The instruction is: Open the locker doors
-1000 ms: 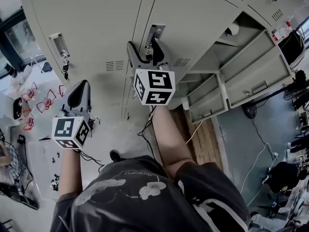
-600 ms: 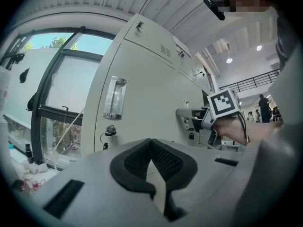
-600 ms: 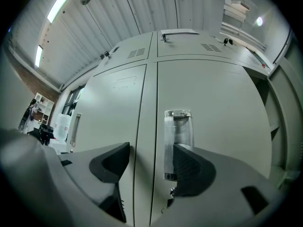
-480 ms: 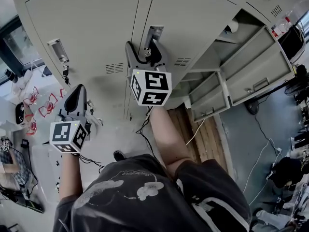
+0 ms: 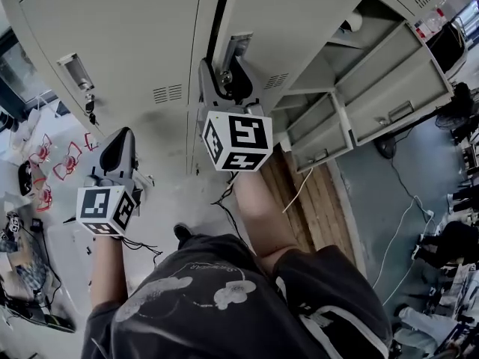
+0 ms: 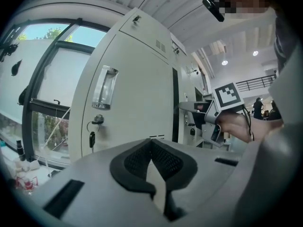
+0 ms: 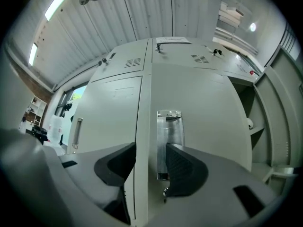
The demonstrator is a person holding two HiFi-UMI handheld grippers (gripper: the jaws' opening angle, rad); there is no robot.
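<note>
At the far left, the pale grey metal left locker door (image 5: 127,43) is standing shut, with its tall recessed left handle (image 5: 75,69) and a small dark key (image 5: 90,109) hanging from the lock beneath it. Below it the left gripper (image 5: 122,134) is hovering clear of the door, its fingers pressed fully together on nothing. Further right, the matching grey middle locker door (image 5: 299,13) is sitting slightly ajar, with a dark gap (image 5: 218,13) showing along its left edge. The right gripper (image 7: 150,150) is working at its recessed metal middle handle (image 7: 169,136). Its fingers have just been closing and are standing at a middling width, one at the seam and one inside the recess, with the door's edge lip between them. They appear to be pinching that lip, though the pad contact is hard to confirm. At the far right, two open grey doors (image 5: 397,88) are hanging wide, baring the shelves. The lip is giving only a thin purchase, so it could be slipping out as the door is swinging, letting the door fall back. A pull off the hinge's arc would be twisting the fingers loose. The left door may be locked, so tugging it without turning the key would be achieving nothing. Counting: two grippers, two doors left to open, two already open, one handle on each near door, one key.
</note>
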